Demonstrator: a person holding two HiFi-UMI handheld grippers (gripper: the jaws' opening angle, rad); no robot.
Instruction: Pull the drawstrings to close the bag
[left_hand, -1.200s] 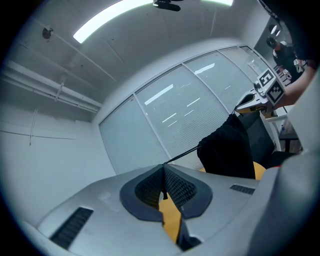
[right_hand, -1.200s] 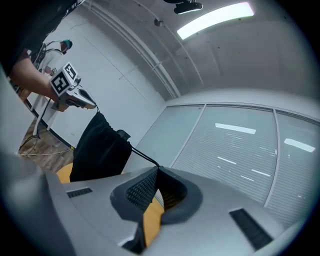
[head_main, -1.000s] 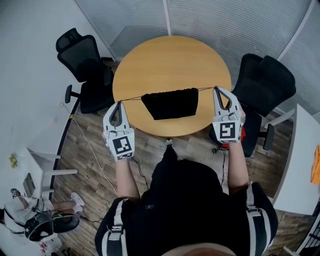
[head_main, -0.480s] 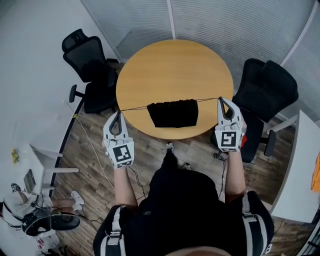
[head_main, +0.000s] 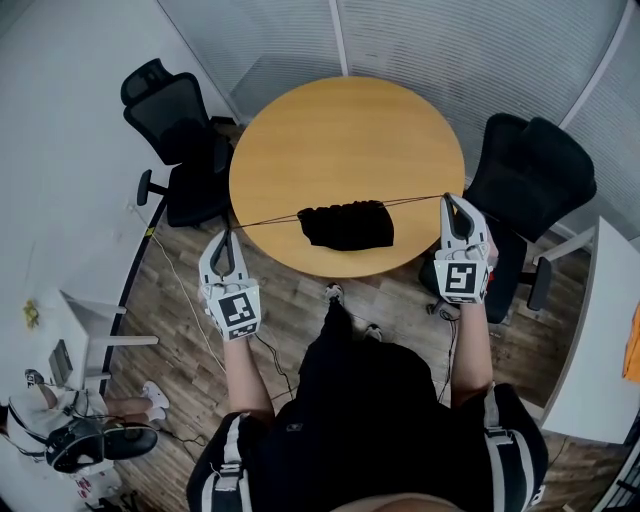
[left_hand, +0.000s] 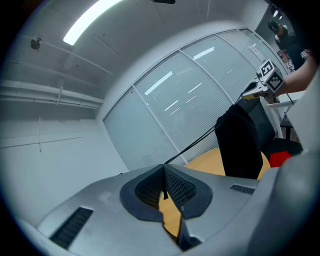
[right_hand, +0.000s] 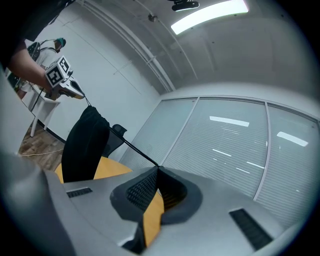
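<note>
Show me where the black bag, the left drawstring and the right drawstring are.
black bag (head_main: 347, 226), head view, middle of the gathered fabric.
left drawstring (head_main: 265, 221), head view, midway along the taut cord.
right drawstring (head_main: 415, 200), head view, midway along the taut cord.

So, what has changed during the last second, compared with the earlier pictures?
The left gripper and the right gripper moved further apart and a little toward the person, pulling the drawstrings. The mouth of the black drawstring bag gathered narrower. Unchanged: both grippers stay shut on the taut drawstrings, and the bag hangs between them over the near edge of the round table.
</note>
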